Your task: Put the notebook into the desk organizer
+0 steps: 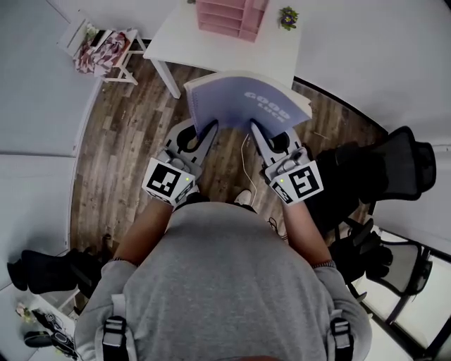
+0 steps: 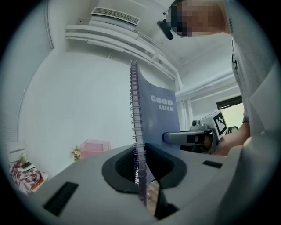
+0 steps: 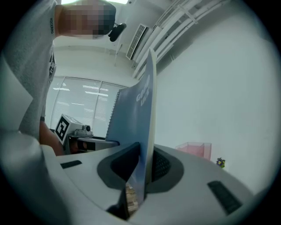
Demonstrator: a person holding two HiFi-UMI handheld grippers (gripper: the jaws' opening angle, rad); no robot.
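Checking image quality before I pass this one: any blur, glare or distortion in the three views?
Head view: evenly lit, sharp, fisheye bending the walls around the notebook. Left gripper view: dark round vignette, the desk organizer pale and soft. Right gripper view: same vignette, bright windows washed out.

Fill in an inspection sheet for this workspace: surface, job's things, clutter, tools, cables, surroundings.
Surface: white desk, ahead of the person.
Job's things: notebook held in the air over the wooden floor; pink desk organizer on the desk.
Clutter: small flower pot beside the organizer.
Tools: left tool shut on the notebook's spiral edge; right tool shut on its opposite edge.
Cables: thin white cable on the floor.
Surroundings: white chair with patterned cloth, left; black office chair, right.
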